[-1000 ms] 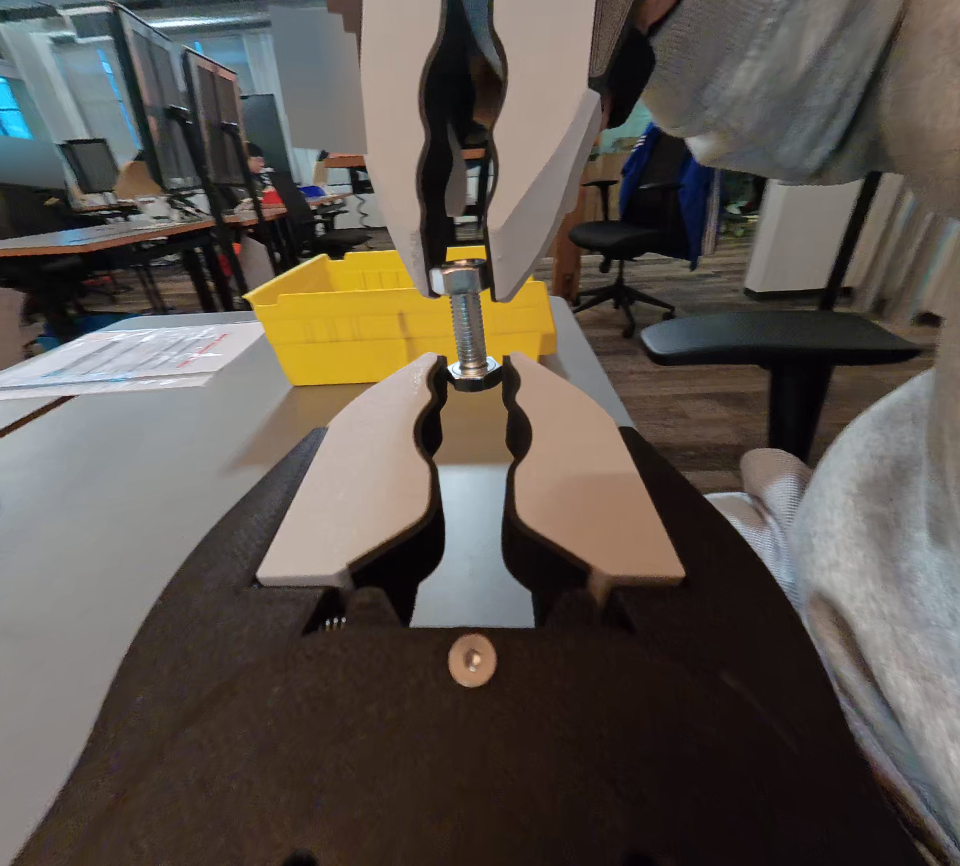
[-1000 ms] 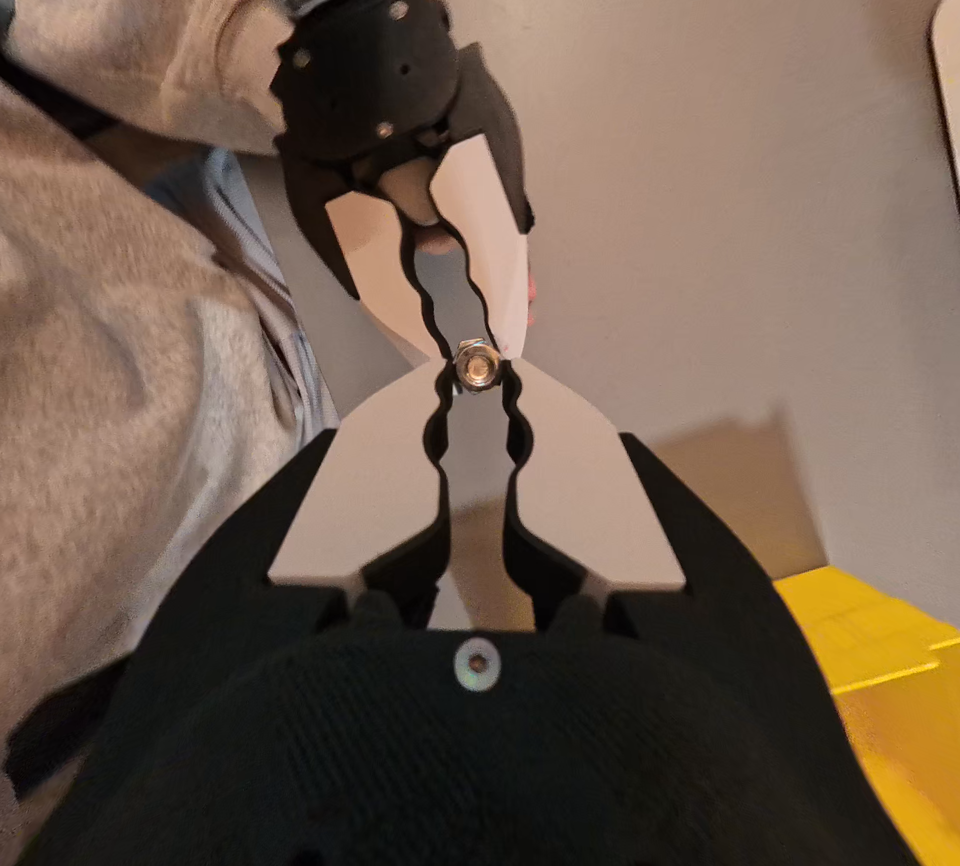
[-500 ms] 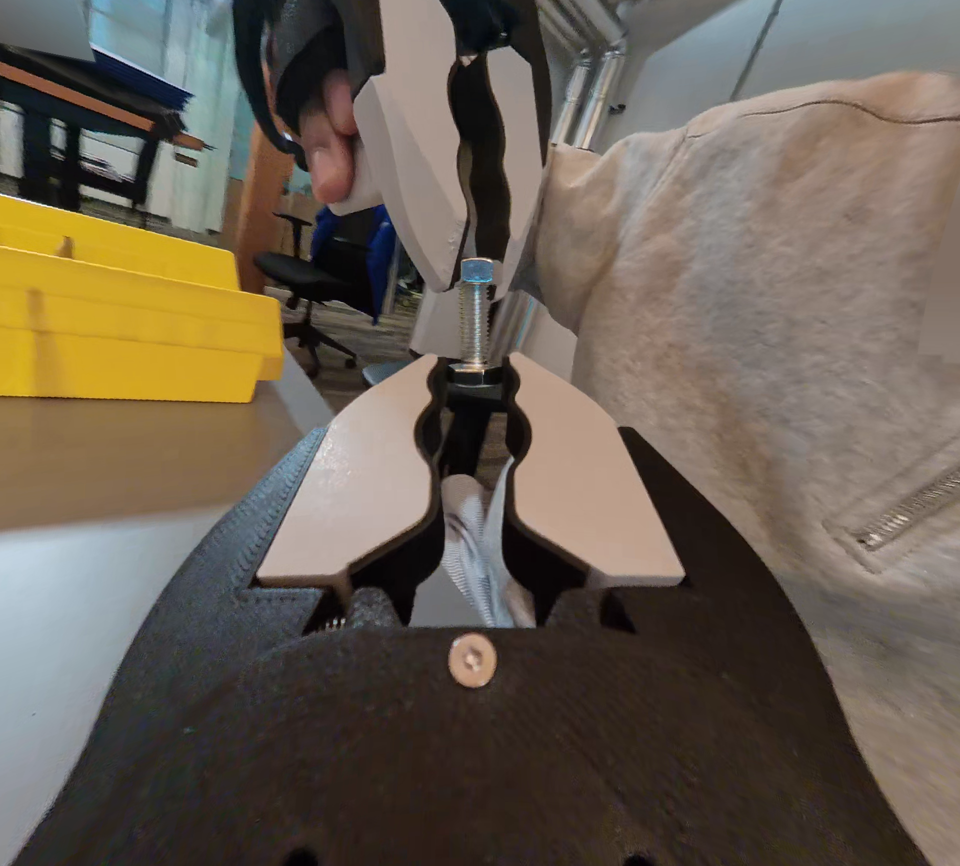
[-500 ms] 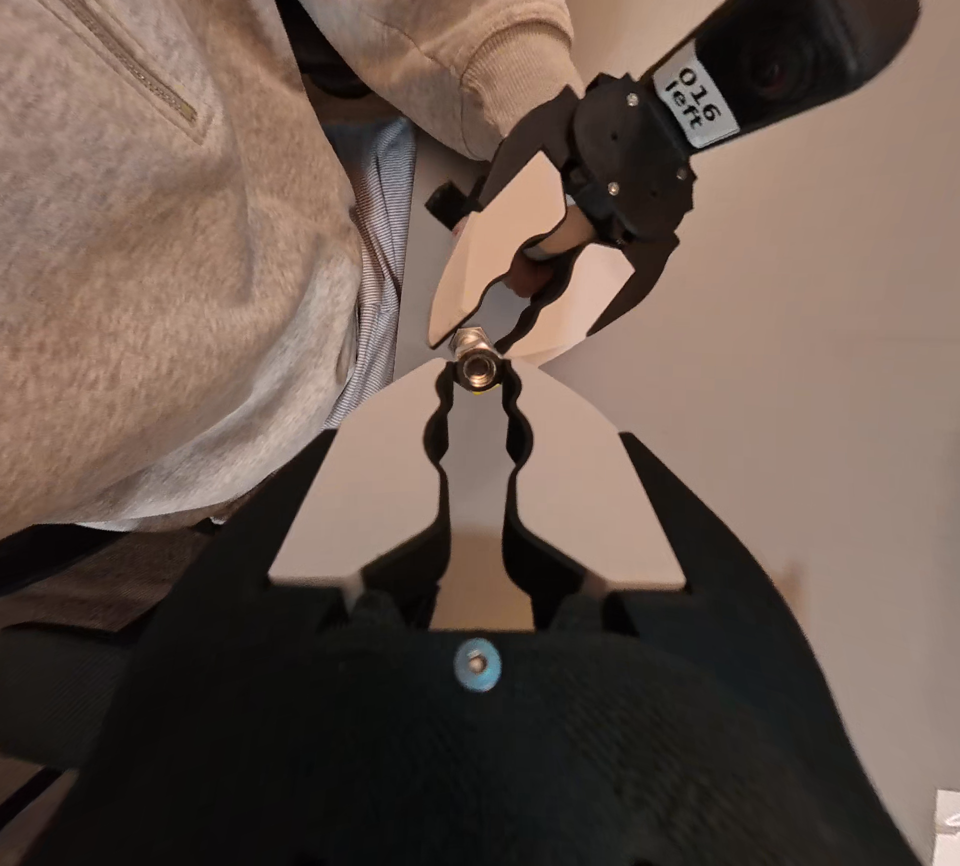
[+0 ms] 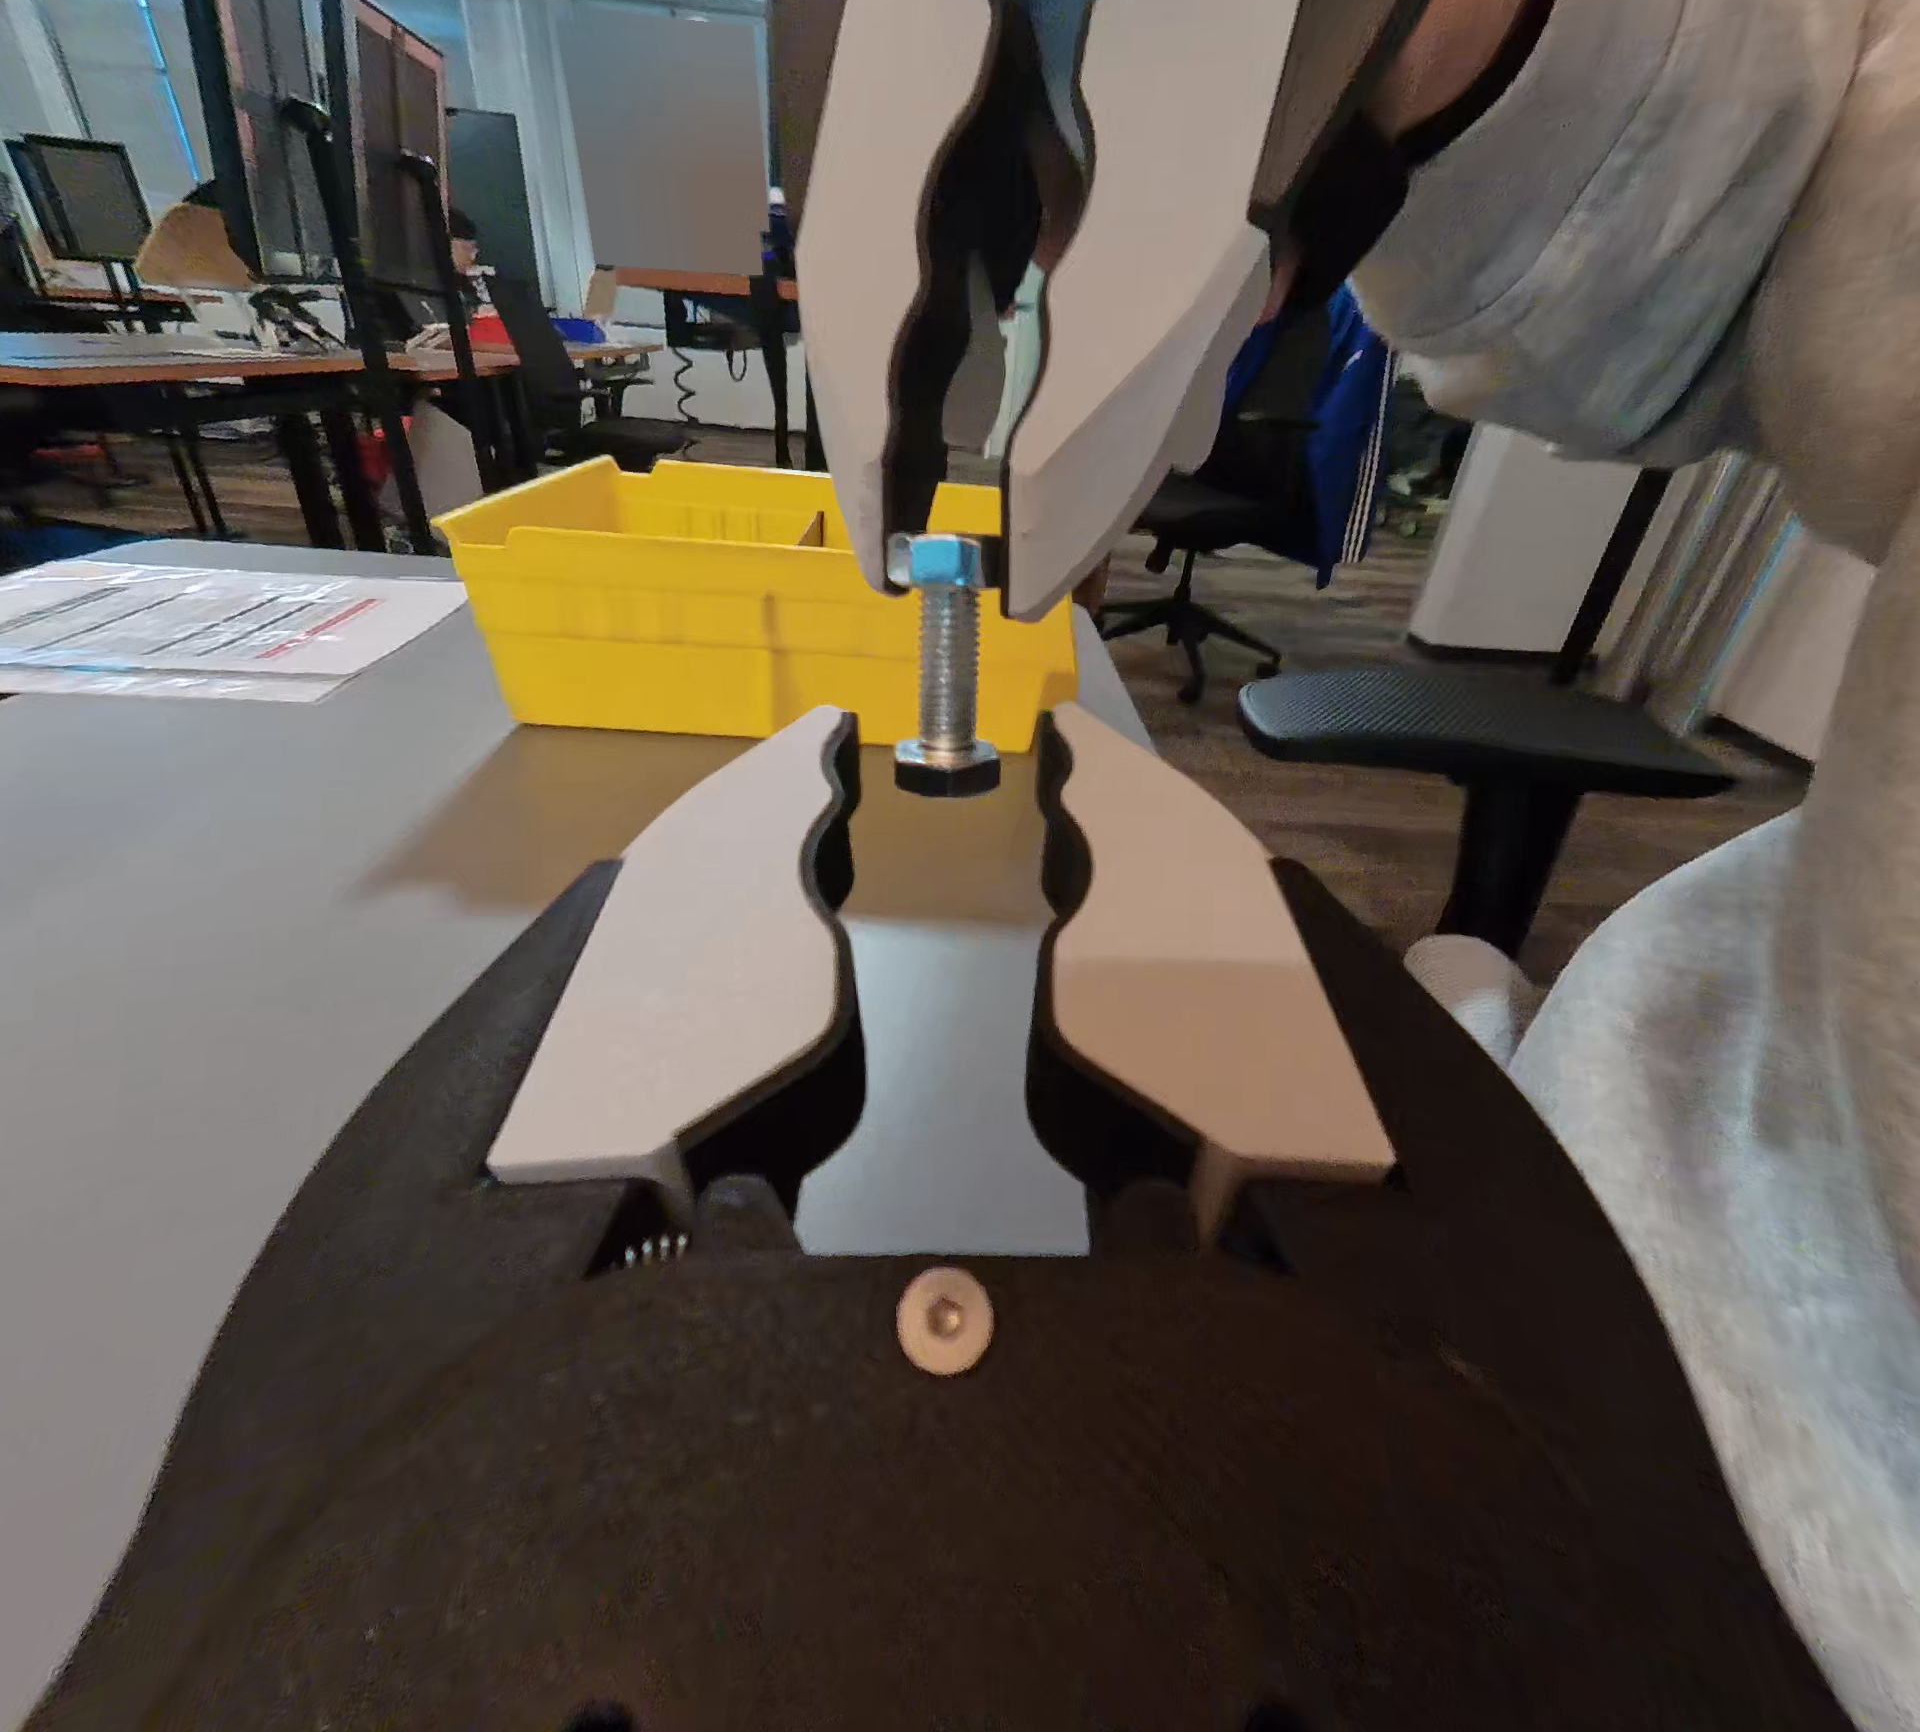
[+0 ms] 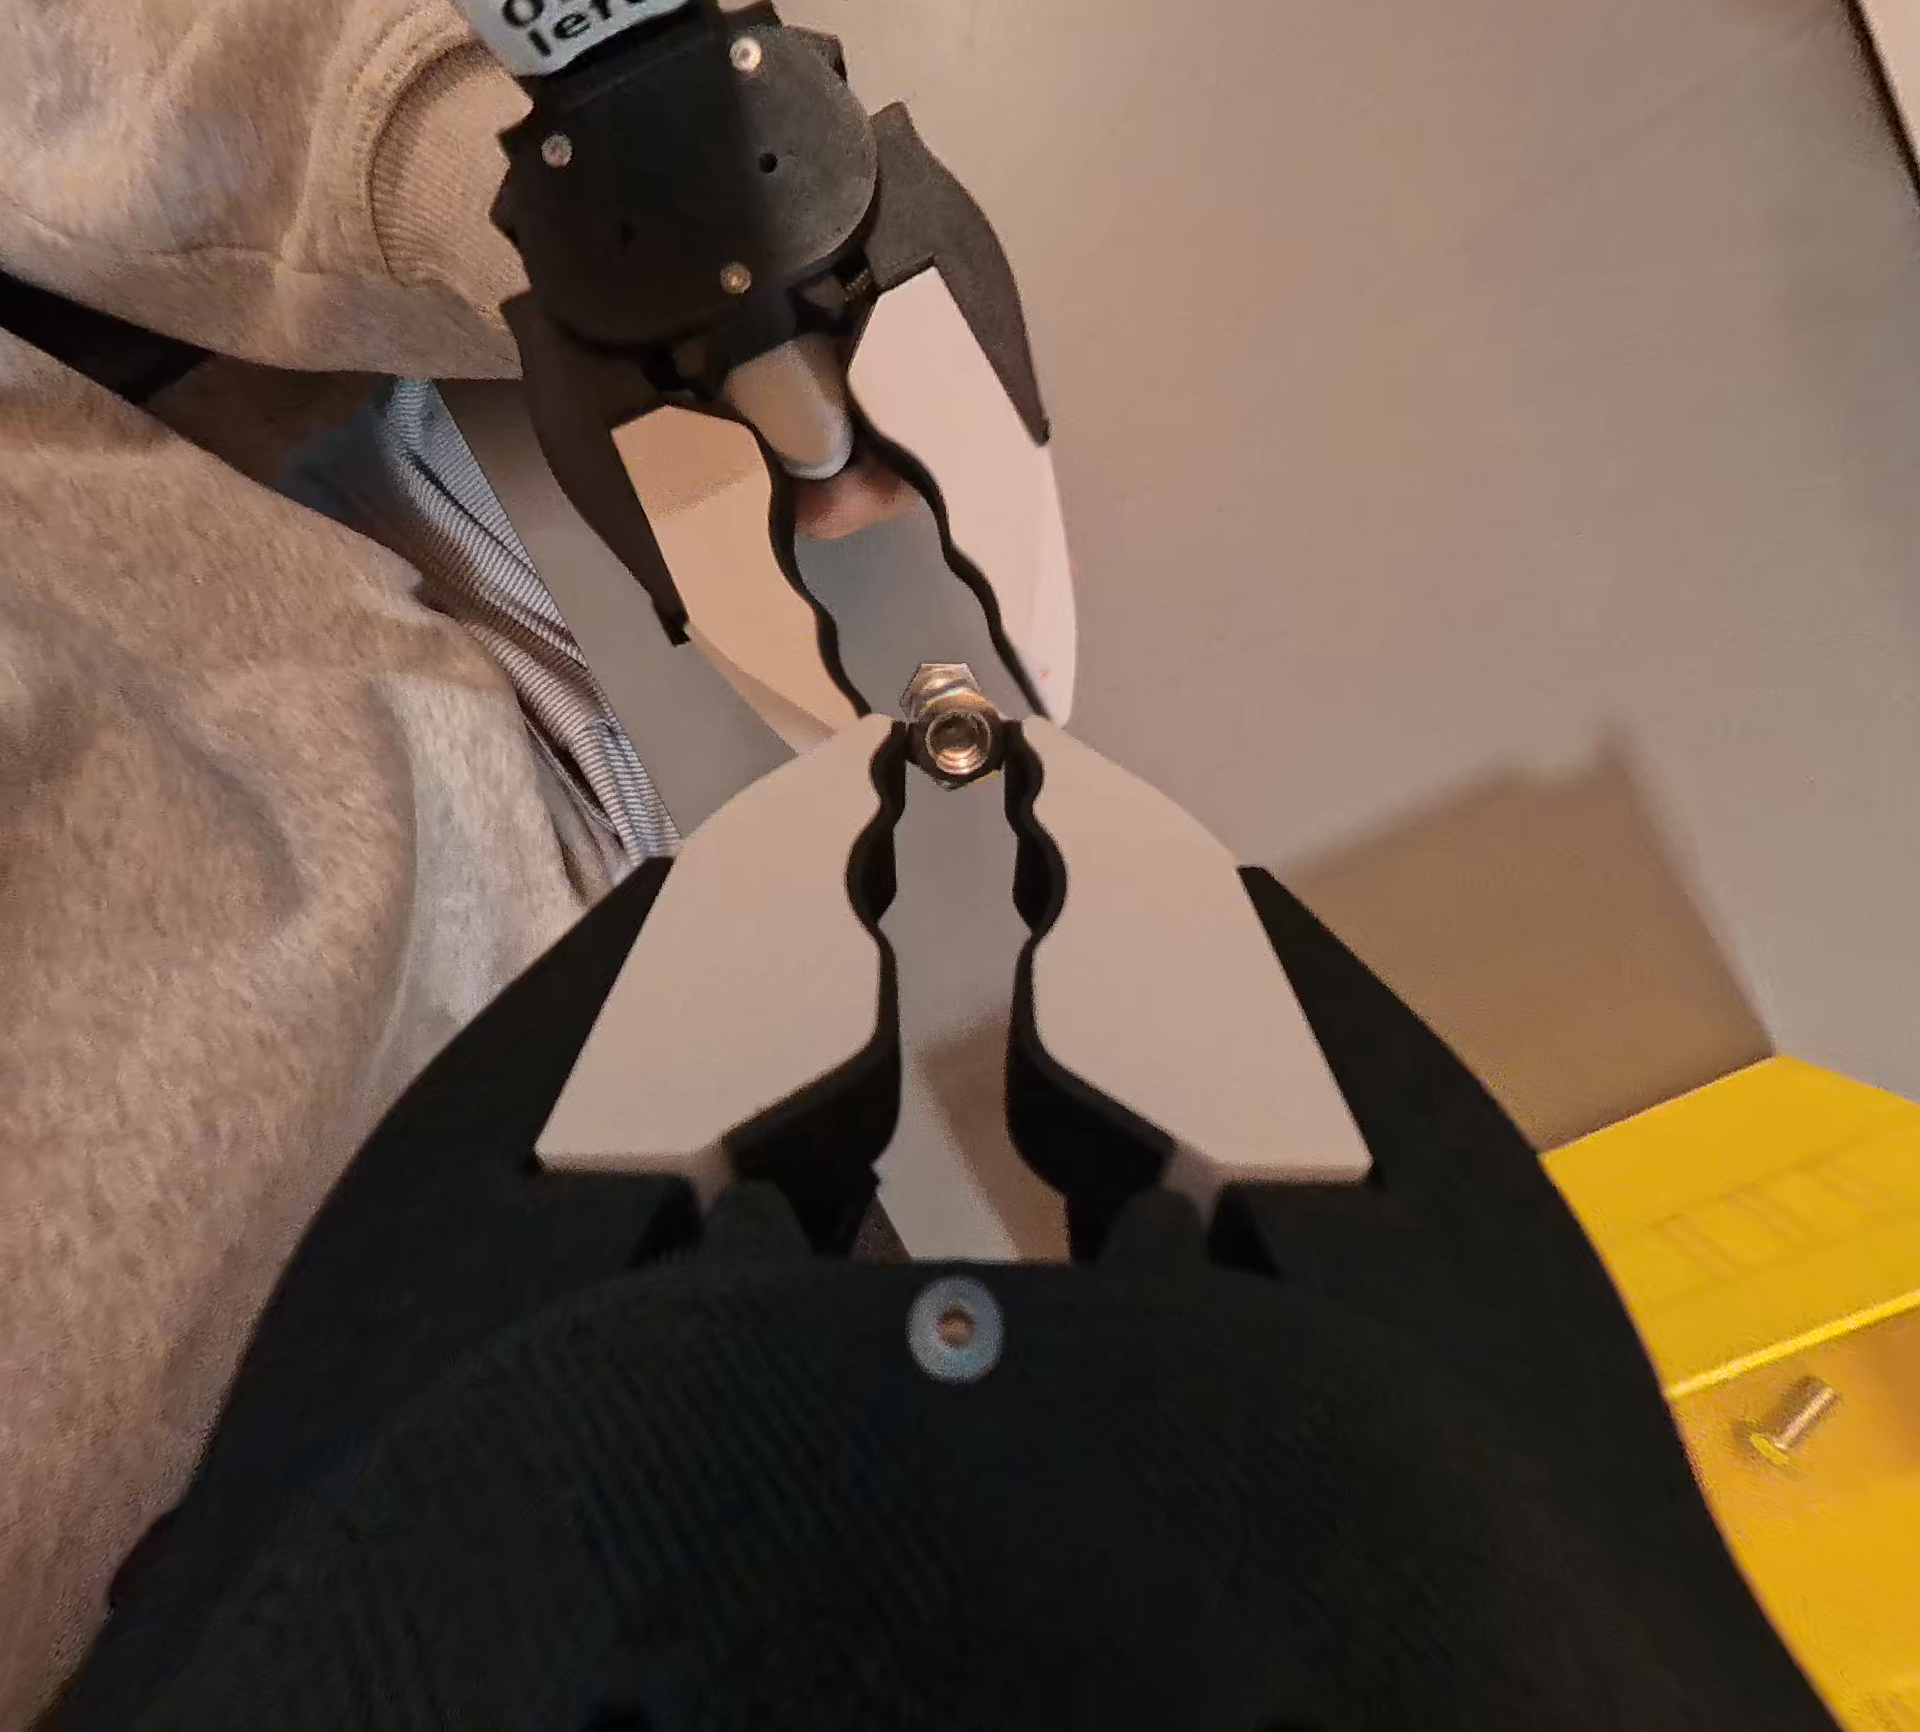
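A silver bolt hangs upright with a hex nut threaded on its lower end. My right gripper comes down from above and is shut on the bolt's head. My left gripper is open, with its fingers on either side of the nut and a gap on both sides. In the right wrist view my right gripper clamps the bolt head. There the nut shows just beyond it, between the spread fingers of the left gripper.
A yellow bin stands on the grey table just behind the bolt. It holds a loose bolt. A printed sheet lies at the back left. A black chair and a person's grey sleeve are on the right. My two grippers' fingertips are within a few centimetres of each other.
My left gripper has opened and let go of the nut, which stays on the bolt. Both grippers have swung back towards the yellow bin. The right gripper still holds the bolt head.
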{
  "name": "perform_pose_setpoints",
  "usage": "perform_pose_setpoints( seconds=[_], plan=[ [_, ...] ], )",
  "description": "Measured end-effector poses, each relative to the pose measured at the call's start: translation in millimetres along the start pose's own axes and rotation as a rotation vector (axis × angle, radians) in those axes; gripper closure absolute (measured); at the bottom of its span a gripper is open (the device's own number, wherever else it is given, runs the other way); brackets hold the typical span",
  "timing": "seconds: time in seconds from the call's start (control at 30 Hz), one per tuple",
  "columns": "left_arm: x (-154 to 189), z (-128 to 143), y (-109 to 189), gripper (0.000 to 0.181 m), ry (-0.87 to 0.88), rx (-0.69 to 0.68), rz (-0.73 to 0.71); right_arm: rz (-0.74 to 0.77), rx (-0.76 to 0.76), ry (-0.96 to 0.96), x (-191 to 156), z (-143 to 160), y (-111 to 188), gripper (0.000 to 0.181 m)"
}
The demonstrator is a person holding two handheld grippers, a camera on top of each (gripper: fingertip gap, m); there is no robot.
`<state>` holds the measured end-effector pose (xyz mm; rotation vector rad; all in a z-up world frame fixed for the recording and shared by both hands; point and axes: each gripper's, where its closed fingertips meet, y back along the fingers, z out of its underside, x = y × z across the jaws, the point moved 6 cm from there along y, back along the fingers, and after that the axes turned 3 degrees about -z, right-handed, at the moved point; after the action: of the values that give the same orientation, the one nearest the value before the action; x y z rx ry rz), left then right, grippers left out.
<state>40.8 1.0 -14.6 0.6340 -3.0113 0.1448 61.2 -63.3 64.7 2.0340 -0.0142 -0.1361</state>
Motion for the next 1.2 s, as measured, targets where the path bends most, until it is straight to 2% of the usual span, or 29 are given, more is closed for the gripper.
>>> perform_pose_setpoints(
  seconds=[0.07, 0.3, 0.4, 0.63, 0.87, 1.0, 1.1, 1.2],
  plan=[
    [0.1, 1.9, -1.0, 0.162, -0.028, -0.019, -0.021, -0.005, -0.006, 0.011, 0.6, -0.5, 0.1, 0.163],
    [13.5, 5.9, -4.0, 0.162, 0.003, -0.059, 0.127, -0.056, -0.111, 0.298, -11.4, 7.0, 0.4, 0.163],
    [12.7, 6.6, -4.1, 0.162, -0.002, -0.062, 0.118, -0.045, -0.119, 0.234, -11.3, 6.4, -0.8, 0.162],
    [8.7, 5.7, -3.5, 0.162, -0.019, -0.052, 0.066, -0.005, -0.082, 0.095, -8.6, 2.5, 2.3, 0.143],
    [7.4, 5.2, -3.0, 0.162, -0.037, -0.051, 0.039, -0.004, -0.047, 0.001, -5.9, 1.6, 0.5, 0.162],
    [11.9, 6.7, -4.2, 0.162, -0.026, -0.063, 0.086, -0.032, -0.081, 0.147, -11.1, 4.3, 0.6, 0.162],
    [18.3, 9.6, -5.0, 0.162, 0.033, -0.085, 0.185, -0.052, -0.110, 0.347, -20.3, 11.6, 0.5, 0.162],
    [28.1, 10.3, -4.5, 0.162, 0.064, -0.090, 0.289, -0.107, -0.077, 0.477, -29.9, 17.6, 2.7, 0.162]
  ],
)
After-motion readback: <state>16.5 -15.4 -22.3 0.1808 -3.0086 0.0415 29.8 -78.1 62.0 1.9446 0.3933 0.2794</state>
